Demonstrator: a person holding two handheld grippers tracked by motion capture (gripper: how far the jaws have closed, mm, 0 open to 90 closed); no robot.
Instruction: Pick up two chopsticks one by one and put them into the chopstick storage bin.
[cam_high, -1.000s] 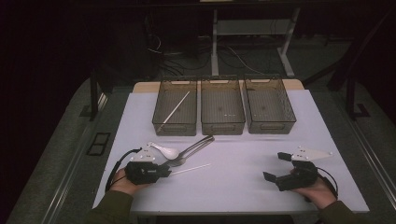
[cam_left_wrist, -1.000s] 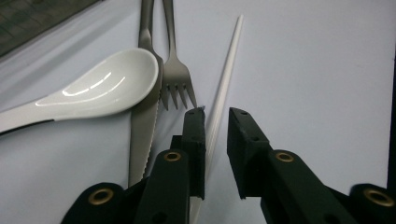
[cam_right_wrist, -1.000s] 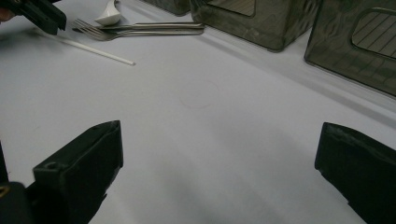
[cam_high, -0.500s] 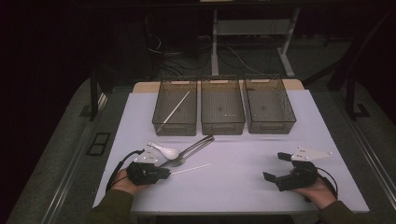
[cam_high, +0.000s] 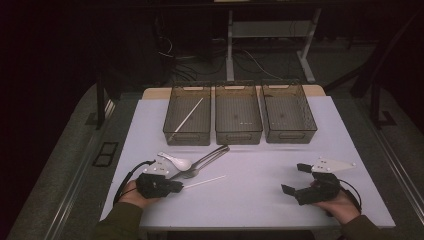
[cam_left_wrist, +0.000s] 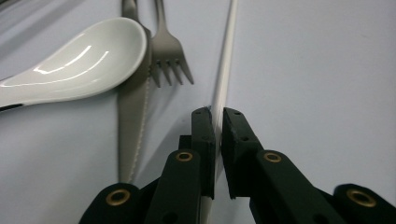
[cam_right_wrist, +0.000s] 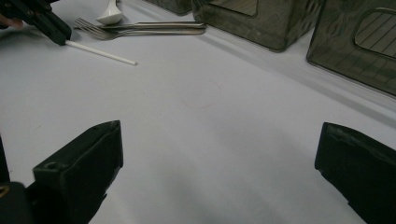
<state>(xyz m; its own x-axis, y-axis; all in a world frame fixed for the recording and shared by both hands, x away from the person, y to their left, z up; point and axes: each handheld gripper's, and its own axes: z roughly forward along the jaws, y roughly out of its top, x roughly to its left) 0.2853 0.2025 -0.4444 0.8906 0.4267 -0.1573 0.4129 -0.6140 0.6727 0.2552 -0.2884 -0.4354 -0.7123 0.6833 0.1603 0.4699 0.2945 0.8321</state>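
A thin, straight white chopstick (cam_left_wrist: 225, 70) ran up the frame's centre, clamped at its near end by the left gripper (cam_left_wrist: 218, 122); the right gripper (cam_right_wrist: 219, 154) gaped empty.

We see a thin white chopstick (cam_left_wrist: 224, 70) lying flat on the table, its near end clamped between our left gripper (cam_left_wrist: 218, 119), the rest pointing straight ahead.

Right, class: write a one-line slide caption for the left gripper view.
Left gripper closes on a white chopstick beside a fork, knife and ceramic spoon.
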